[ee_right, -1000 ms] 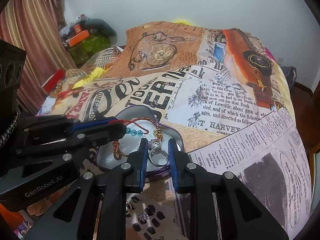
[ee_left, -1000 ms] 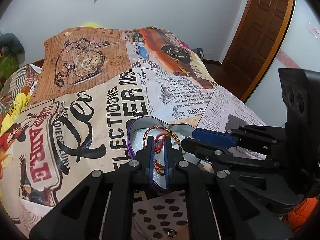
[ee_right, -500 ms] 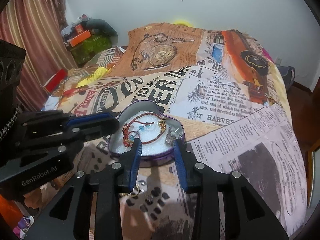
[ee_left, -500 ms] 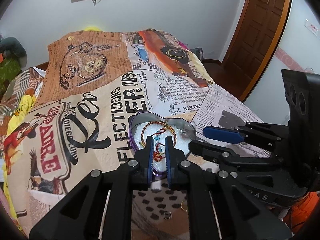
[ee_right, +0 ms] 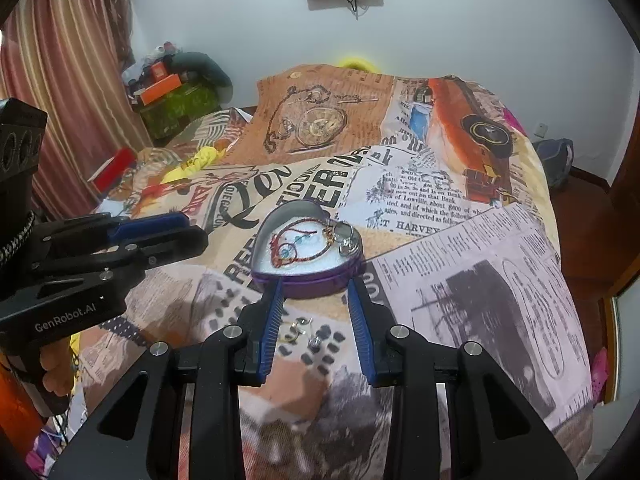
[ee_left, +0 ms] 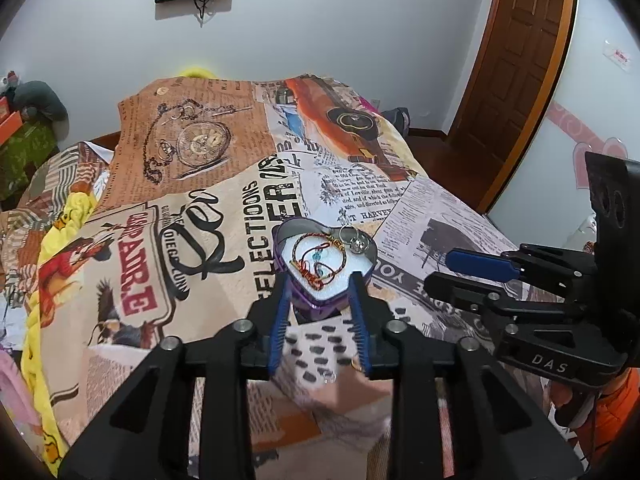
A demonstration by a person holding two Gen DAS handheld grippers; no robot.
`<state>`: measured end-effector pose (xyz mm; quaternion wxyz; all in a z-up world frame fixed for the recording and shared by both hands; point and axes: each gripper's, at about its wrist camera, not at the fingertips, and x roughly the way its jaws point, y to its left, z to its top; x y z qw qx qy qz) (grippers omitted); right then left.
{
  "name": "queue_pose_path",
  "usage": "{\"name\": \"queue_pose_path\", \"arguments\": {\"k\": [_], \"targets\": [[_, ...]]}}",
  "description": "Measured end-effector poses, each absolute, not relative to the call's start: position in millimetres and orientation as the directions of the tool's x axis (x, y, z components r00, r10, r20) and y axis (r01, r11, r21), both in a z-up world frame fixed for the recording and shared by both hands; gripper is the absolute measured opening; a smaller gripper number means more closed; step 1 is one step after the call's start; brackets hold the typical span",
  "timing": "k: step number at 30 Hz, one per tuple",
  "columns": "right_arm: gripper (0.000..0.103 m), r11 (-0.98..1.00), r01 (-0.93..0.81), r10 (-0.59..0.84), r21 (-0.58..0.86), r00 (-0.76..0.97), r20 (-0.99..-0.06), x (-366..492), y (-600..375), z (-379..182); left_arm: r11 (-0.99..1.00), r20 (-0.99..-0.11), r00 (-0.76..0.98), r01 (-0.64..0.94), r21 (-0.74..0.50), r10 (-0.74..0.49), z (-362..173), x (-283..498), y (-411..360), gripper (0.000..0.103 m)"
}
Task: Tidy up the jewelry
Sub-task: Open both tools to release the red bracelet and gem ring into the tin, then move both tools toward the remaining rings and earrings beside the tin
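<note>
A purple heart-shaped tin with a white padded lining sits on the bed, on a bedspread printed with newspaper text, a pocket watch and an orange car. In the left wrist view the tin lies at the centre of the frame; in the right wrist view it sits just above centre. Inside it lie a red and gold cord bracelet with blue beads and, at the tin's upper right lobe, a silver ring with a clear stone.

The left gripper hangs just below the tin, its jaws opening with nothing between them. The right gripper is likewise partly open and empty, just below the tin.

On the bedspread between the right gripper's fingers lie a few small loose jewellery pieces, too small to identify.
</note>
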<state>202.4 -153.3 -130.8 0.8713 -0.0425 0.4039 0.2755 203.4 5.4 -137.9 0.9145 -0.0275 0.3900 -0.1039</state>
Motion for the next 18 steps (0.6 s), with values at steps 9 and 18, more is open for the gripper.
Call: {"name": "queue_pose_path", "arguments": {"k": [9, 18], "targets": [[0.03, 0.851, -0.505, 0.427, 0.144, 0.508, -0.748, 180.6, -158.4, -139.7, 0.981, -0.754, 0.63, 0.153, -0.115, -0.187, -161.4, 183.9, 9.0, 0.032], [0.03, 0.841, -0.516, 0.43, 0.163, 0.453, -0.781, 169.0, -151.1, -160.2, 0.976, -0.804, 0.553, 0.15, -0.16, -0.217, -197.2, 176.3, 7.8, 0.032]]}}
